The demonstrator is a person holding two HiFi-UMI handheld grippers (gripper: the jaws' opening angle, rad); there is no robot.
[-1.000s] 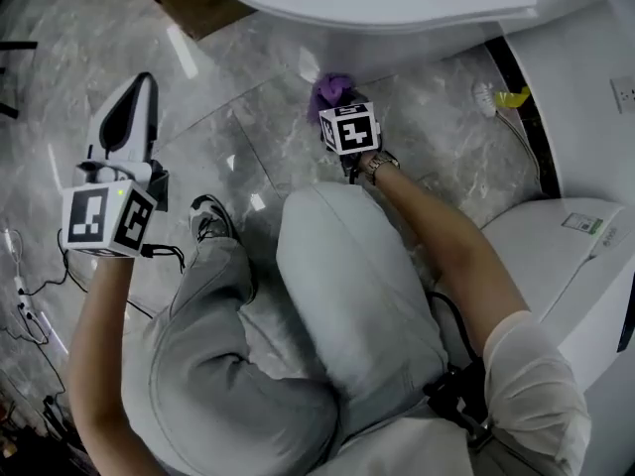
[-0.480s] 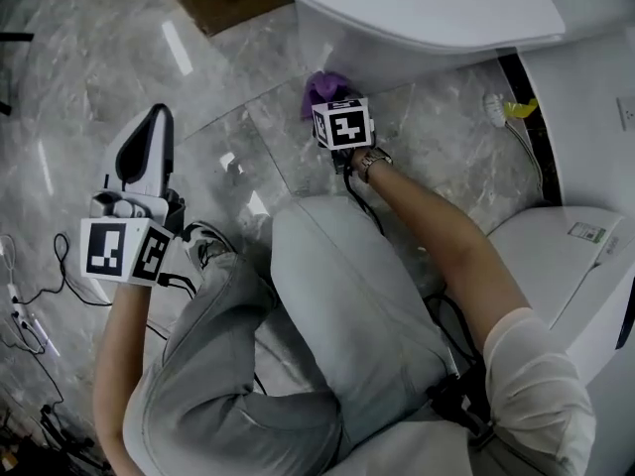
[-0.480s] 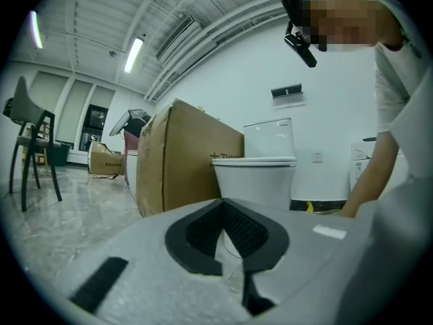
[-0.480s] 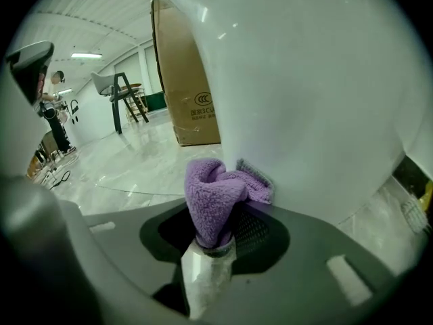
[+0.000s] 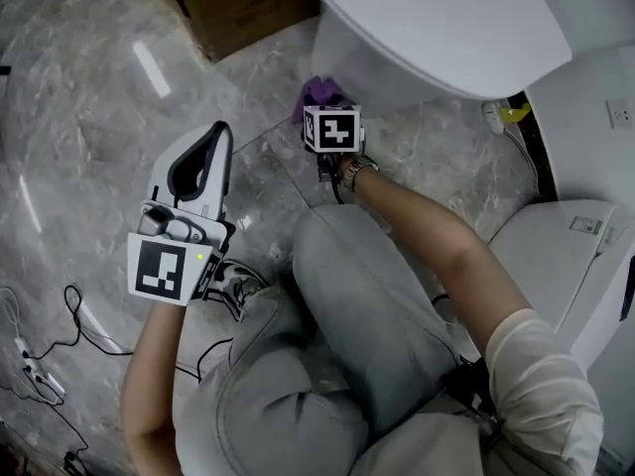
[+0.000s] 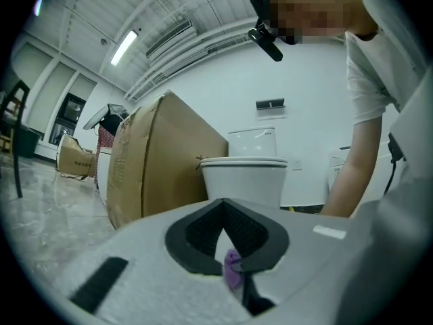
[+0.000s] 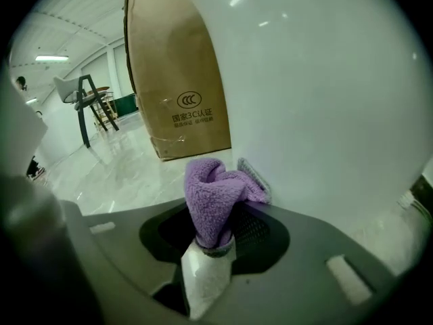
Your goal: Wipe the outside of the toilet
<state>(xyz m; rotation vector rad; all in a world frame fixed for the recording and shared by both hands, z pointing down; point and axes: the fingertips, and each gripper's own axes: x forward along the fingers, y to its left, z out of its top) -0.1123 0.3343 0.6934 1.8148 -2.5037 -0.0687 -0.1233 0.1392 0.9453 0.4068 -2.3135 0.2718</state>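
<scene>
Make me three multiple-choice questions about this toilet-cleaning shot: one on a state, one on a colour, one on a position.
1. The toilet lid is: A raised; B down; C missing.
2. The cloth clamped in the right gripper is: A purple; B green; C yellow.
3. The cloth's free end is: A on top of the lid; B hanging free in the air; C against the toilet bowl's outer side.

Answers:
1 B: the head view shows it lying flat over the bowl.
2 A: the right gripper view shows purple pile between the jaws.
3 C: the right gripper view shows its edge pressed to the white wall.
</scene>
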